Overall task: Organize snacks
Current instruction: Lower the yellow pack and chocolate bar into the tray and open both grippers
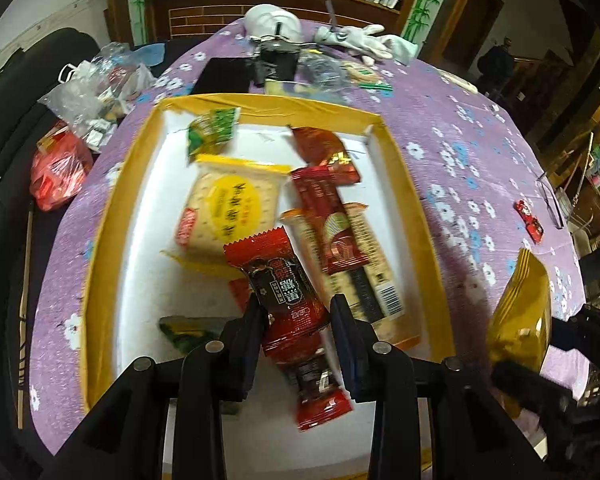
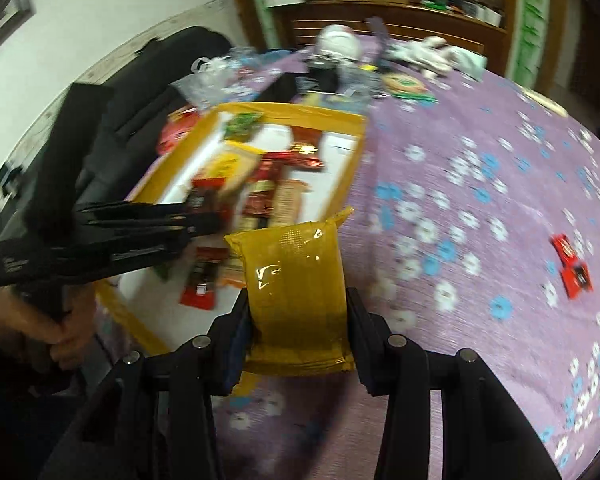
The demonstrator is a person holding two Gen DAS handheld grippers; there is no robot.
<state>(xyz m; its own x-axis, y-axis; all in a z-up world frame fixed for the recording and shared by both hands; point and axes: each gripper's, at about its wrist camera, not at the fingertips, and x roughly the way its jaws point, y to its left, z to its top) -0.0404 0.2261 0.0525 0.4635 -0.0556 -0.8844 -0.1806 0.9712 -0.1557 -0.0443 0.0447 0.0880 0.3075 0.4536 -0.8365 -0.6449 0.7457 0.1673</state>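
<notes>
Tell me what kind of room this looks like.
Probably a lived-in home dining or living room: a table under a purple floral tablecloth, a wooden cabinet with cluttered shelves behind, and a black sofa beside the table.

The yellow-rimmed tray (image 1: 112, 208) is crowded through its middle and right with packets; bare white floor remains along its left side. The purple tablecloth (image 2: 480, 168) right of the tray lies largely open.

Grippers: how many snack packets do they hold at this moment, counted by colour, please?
red packet, in the left gripper: 1
yellow packet, in the right gripper: 1
Total: 2
</notes>
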